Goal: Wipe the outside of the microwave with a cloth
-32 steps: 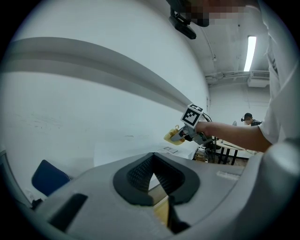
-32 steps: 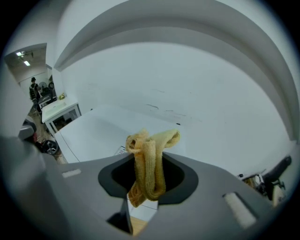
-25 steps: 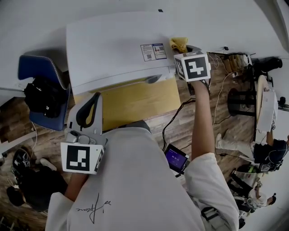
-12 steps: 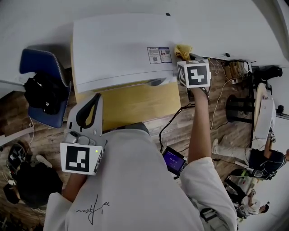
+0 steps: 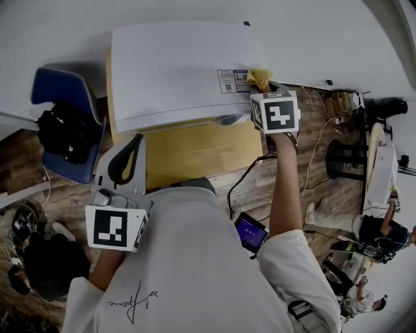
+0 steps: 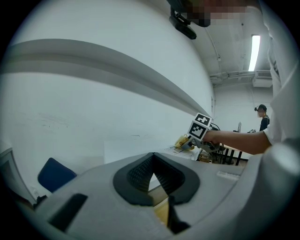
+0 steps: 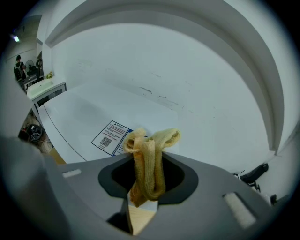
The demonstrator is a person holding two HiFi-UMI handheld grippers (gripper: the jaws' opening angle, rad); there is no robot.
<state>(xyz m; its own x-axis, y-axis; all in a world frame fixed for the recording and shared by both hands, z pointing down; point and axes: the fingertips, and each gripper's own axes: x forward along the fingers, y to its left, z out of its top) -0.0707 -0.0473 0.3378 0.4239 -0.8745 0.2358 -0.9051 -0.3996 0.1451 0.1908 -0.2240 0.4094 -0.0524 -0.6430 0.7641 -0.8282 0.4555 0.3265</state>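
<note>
A: Where's the cloth relative to the tools?
B: The right tool (image 7: 147,180) is clamped on the cloth (image 7: 149,161). It's a yellow towel bunched between the jaws, with the loose end sticking out past the tips. The cloth sits at the right edge of the microwave (image 5: 175,68) top, just beside the label (image 5: 233,80). I can't tell whether it touches the top.
A: And the left one?
B: The left tool (image 6: 151,180) has its jaws together with nothing between them. In the head view it's held low, over the front-left corner of the surface (image 5: 195,148) and well apart from the cloth.
A: Counts?
B: One cloth, one microwave, two tools. One label on the microwave top, near its right front corner.
A: Surface and room?
B: The surface is light wood. The microwave takes the back part of it, and a bare strip shows along the front edge. There's a white wall (image 5: 195,13) behind. A blue chair (image 5: 55,97) stands off the left edge with a black bag (image 5: 62,136) on it. The floor (image 5: 260,175) is wood plank. Cables (image 5: 250,170) run off the right edge, and a small device with a lit purple screen (image 5: 250,229) sits lower down. One other person (image 5: 383,221) is at the far right of the head view, near a white table (image 5: 382,162).
</note>
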